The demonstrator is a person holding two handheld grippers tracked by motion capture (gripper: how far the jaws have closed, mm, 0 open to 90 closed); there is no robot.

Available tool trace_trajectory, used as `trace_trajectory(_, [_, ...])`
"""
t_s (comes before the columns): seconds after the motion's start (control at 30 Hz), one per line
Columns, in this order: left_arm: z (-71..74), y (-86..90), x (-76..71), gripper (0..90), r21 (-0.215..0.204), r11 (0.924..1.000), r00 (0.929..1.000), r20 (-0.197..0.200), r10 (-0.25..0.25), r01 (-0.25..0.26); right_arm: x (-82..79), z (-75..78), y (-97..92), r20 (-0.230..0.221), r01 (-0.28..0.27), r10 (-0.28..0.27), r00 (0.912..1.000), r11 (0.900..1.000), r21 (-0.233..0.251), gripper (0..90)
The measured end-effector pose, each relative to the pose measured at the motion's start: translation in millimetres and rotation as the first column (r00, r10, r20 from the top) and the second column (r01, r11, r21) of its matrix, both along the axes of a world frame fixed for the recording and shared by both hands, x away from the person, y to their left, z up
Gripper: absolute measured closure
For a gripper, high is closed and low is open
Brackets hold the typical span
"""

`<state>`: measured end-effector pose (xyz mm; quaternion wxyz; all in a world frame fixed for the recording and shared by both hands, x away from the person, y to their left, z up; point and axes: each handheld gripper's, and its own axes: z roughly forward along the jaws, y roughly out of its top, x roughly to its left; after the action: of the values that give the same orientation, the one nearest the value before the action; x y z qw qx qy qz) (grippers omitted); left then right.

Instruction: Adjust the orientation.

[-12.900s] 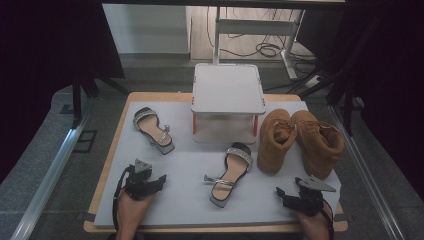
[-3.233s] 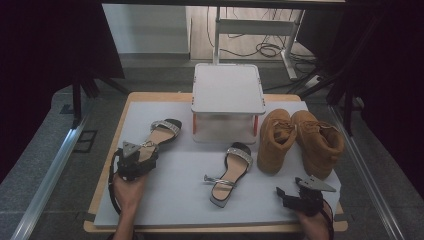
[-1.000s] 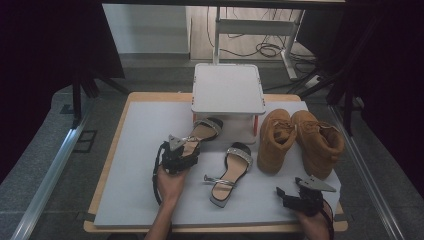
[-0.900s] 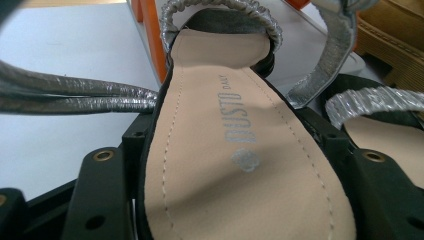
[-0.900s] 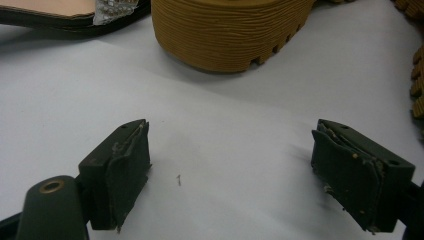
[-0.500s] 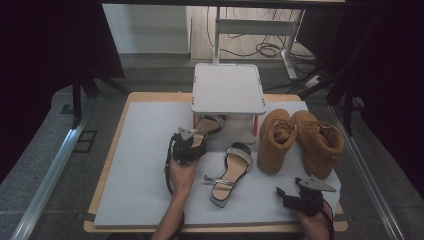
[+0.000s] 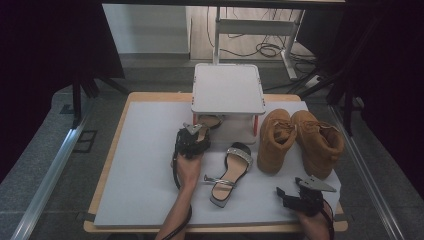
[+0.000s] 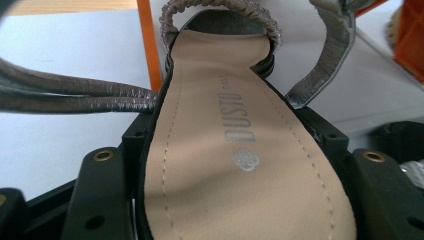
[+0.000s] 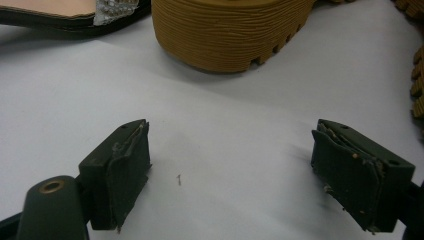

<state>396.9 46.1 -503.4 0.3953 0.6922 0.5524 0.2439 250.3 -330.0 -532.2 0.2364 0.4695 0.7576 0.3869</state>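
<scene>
A grey mat (image 7: 145,165) covers the table, and at its far edge stands a white rack (image 7: 228,89) on orange legs. A pair of boots (image 7: 300,140) sits by the right edge. One sandal (image 7: 229,172) lies near the middle of the mat. The other sandal (image 8: 235,150) is clamped at the heel between the jaws of the left gripper (image 7: 191,142), its toe already under the rack's near-left corner. The right gripper (image 9: 245,185) rests at the near-right corner, jaws wide apart with nothing between them. The step in hand looks like shelving the sandal under the rack. Next it likely wants a short push farther in, clear of the orange leg, then a release.
</scene>
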Motion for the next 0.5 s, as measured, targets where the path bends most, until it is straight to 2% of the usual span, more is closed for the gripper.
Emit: trace_trajectory(0.5, [-2.3, -15.1, 14.3, 39.2, 0.011, 0.9994, 0.9995, 0.000, 0.033, -0.033, 0.1, -0.1, -0.1, 0.001, -0.001, 0.001, 1.0000, 1.0000, -0.001, 15.9])
